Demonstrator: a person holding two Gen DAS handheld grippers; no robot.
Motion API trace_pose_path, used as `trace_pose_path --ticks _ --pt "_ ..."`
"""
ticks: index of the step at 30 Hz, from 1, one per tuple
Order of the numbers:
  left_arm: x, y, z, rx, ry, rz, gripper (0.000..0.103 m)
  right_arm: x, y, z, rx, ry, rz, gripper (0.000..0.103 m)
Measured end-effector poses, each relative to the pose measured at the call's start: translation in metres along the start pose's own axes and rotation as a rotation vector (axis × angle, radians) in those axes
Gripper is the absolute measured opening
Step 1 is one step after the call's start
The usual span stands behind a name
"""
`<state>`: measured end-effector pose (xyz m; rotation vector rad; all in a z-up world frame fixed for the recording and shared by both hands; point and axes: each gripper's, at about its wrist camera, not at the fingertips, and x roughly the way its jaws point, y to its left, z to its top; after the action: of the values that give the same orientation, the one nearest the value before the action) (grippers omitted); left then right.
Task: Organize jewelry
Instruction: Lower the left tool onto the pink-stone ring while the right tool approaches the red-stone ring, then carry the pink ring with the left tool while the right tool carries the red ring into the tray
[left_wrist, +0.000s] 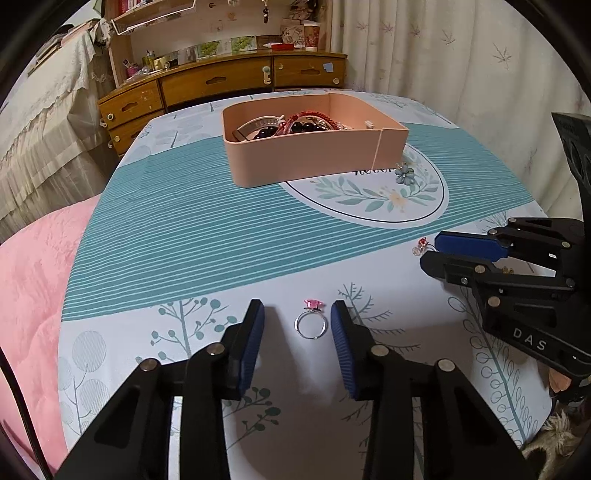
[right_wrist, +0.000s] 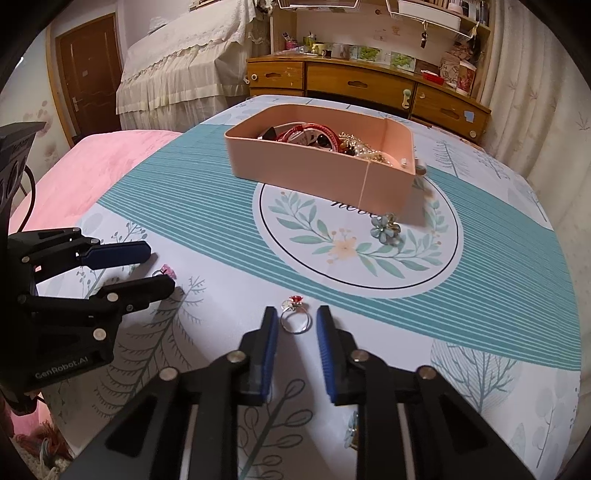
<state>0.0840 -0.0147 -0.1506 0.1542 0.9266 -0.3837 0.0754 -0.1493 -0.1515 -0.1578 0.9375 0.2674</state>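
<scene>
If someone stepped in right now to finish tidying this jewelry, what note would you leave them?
Left gripper: open, fingers either side of the pink-stone ring lying on the tablecloth, not gripping it.
Right gripper: open, fingers either side of the red-stone ring, not gripping it.
Pink box: mid-table, already holding bracelets and beads.
Blue flower piece: loose on the cloth beside the box.
Left: grip both rings, put them in the box, then the flower piece.

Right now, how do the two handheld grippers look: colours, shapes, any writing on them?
Both the left gripper and the right gripper are black, angular linkages with silver round pivot pins and long, ribbed blue pads. The left body reads "GenRobot.AI"; the right shows "DAS". A black cable trails behind the left one.
</scene>
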Motion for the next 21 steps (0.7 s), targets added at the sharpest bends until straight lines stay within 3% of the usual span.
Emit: trace_pose_path --ticks 5,21 --pt "0.0 -0.006 0.0 0.022 -0.009 -0.011 0.015 0.0 -0.002 0.0 0.007 -0.006 0.007 0.016" --pt "-0.011 -0.007 -0.004 -0.019 -0.011 -0.031 0.014 -0.008 -0.011 -0.008 0.071 -0.016 0.091 0.015"
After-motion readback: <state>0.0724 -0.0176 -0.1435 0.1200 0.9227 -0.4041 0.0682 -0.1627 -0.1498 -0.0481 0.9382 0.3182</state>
